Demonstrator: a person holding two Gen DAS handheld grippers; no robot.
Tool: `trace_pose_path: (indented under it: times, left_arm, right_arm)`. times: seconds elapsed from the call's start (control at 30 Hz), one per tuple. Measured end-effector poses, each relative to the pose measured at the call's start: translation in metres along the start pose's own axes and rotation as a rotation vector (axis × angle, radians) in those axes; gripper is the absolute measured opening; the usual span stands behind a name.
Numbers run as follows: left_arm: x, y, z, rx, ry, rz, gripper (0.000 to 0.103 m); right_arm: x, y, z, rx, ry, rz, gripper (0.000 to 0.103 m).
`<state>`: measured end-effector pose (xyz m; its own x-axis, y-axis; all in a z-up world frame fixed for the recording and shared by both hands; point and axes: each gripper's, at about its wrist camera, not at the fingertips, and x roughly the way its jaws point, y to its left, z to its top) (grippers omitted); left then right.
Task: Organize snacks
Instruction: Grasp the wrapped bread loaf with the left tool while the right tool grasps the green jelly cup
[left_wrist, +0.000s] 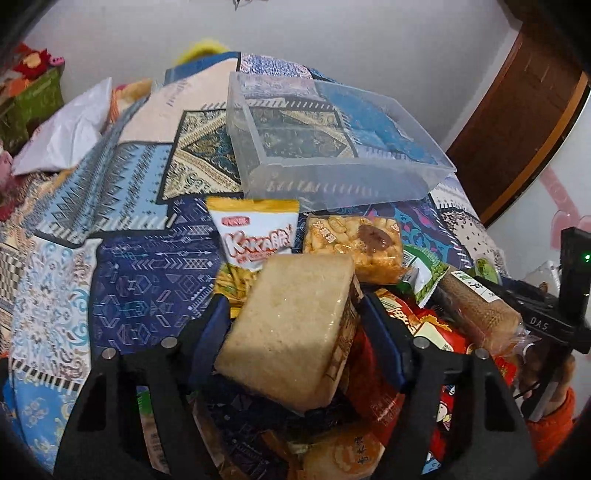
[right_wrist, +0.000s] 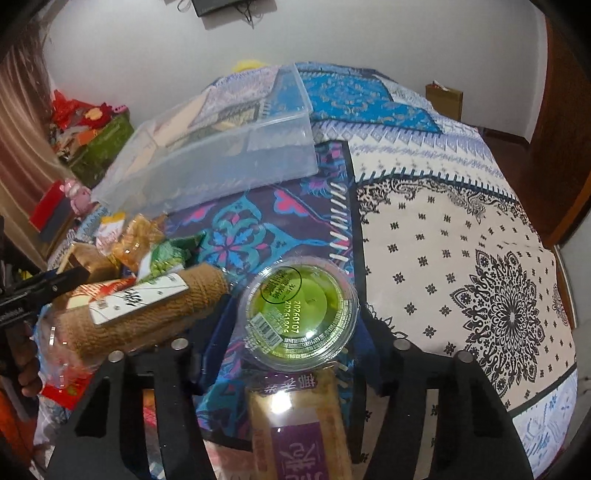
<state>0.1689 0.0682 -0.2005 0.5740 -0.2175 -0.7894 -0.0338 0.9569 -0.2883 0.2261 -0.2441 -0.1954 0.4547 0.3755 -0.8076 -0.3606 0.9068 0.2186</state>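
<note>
1. The left hand-held gripper (left_wrist: 291, 325) pinches a pale rice cake block (left_wrist: 291, 328) between its blue pads (left_wrist: 380, 339), lifted and tilted above the snack pile.
2. Behind it lie a Kakarry bag (left_wrist: 255, 236) and a peanut crisp bar (left_wrist: 354, 243), side by side on the patterned bed cover (left_wrist: 147, 288).
3. The clear plastic bin (left_wrist: 332, 147) sits farther back on the bed, nothing inside but the quilt showing through.
4. The right hand-held gripper (right_wrist: 295, 332) is spread wide, its fingers either side of a round green-lidded cup (right_wrist: 299, 317); contact cannot be told.
5. A brown wrapped roll (right_wrist: 147, 314) lies just left of the cup.
6. A purple-labelled pack (right_wrist: 299, 424) rests below the cup, nearest the camera.
</note>
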Motion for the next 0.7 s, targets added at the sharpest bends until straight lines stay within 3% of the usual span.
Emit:
trace_pose_path:
  times: [0.23,0.37,0.6,0.7]
  left_arm:
    - [0.009,0.003,0.002,-0.015,0.015,0.001,0.063]
    - [0.002,-0.001,0.000,0.012,-0.001,0.040,0.056]
    - [-0.024,-0.011,-0.002,0.059,-0.087,0.125,0.055]
    - [-0.041,-0.017,0.004,0.072,-0.137,0.122,0.055]
  right_arm:
    - [-0.001,-0.002,-0.002,0.010,-0.017,0.007,0.054]
    - [-0.005,-0.002,-0.003,0.020,-0.029,0.011,0.054]
    - [-0.022,0.000,-0.001,0.016,-0.076,0.007,0.054]
    - [-0.033,0.001,0.004,0.019,-0.102,0.014,0.054]
